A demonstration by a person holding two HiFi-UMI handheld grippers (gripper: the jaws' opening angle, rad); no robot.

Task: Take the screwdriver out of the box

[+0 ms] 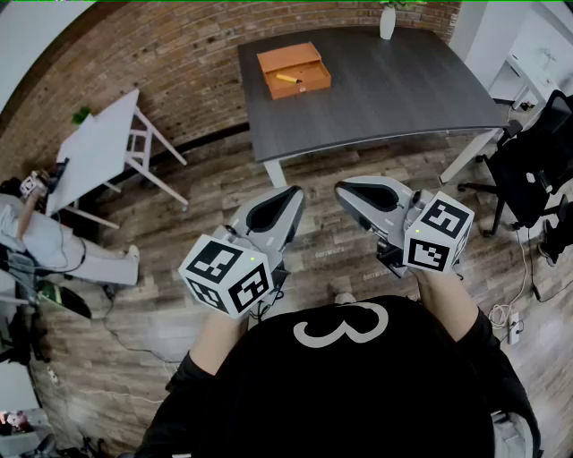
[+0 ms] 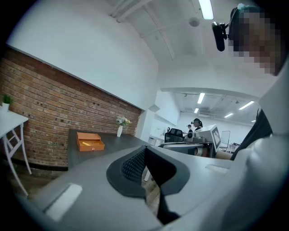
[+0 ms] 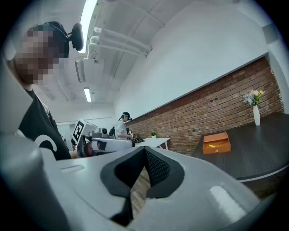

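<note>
The screwdriver (image 1: 288,79) lies in an orange box (image 1: 304,89) that sits on the dark table (image 1: 394,85), toward the table's far left part. Only a short yellow bar shows at this range, probably the handle; the shaft and tip are too small to make out. It looks like a small, light, stiff tool, not fragile. A smooth rounded handle could roll or slip between hard pads, so the likely best hold is across the handle's thick middle, with the jaws set square to its length.

The box is open, with its lid folded back toward the table's rear edge, so nothing covers the tool. No other contents can be seen in the shallow tray. Its low walls may crowd the jaws, which favours coming in from above. A white vase (image 1: 388,20) holding flowers stands at the table's far edge, well apart from the box.

The left gripper (image 1: 294,193) and the right gripper (image 1: 346,190) are both clenched on nothing, held side by side over the wooden floor, well short of the table's near edge.
</note>
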